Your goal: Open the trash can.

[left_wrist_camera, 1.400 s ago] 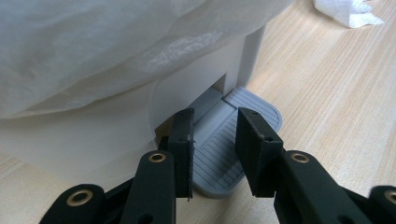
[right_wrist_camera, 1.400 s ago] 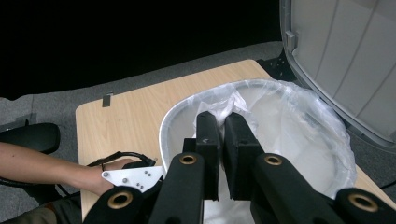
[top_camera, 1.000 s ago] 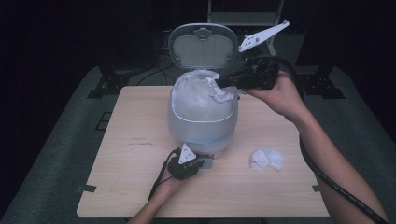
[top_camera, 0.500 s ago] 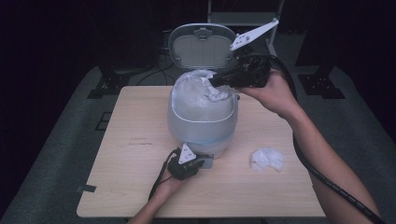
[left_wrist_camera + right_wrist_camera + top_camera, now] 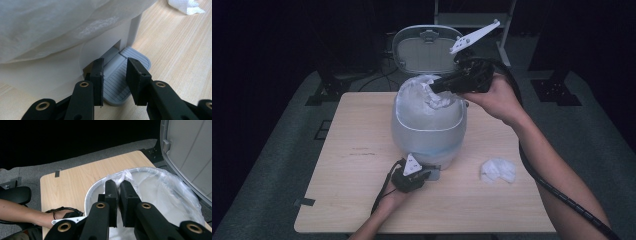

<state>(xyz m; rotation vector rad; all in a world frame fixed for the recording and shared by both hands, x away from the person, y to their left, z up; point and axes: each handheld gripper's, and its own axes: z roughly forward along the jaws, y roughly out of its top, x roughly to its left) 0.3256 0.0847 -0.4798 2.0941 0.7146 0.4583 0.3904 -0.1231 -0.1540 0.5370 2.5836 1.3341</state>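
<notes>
Between the jaws of the right gripper [image 5: 118,187] there's a pinch of the thin plastic bin liner [image 5: 160,195], clamped tight right at the near rim of the pedal bin [image 5: 428,135]. So the liner sits inside the bin, mouth draped over the rim, with one bunched edge caught in that gripper and lifted a bit above the opening. The lid [image 5: 427,49] stands open just behind the gripper.

Down low, the left gripper [image 5: 115,75] has its jaws apart, hovering just over the grey foot pedal [image 5: 120,80] at the base of the bin; I can't tell if it's actually pressing down on it.

My guess on handling: that liner is super light, floppy and kinda slippery, so it'll just follow wherever the gripper goes, but it'll stretch or tear if yanked against the rim. Best grab is a bunched fold at the edge, like now, not a single flat layer. The bin looks light too and could slide on the wooden table [image 5: 342,165], so steadying the base makes sense.

Off to the side of the left gripper there's a crumpled tissue [image 5: 498,170] lying on the table, well apart from both grippers.
</notes>
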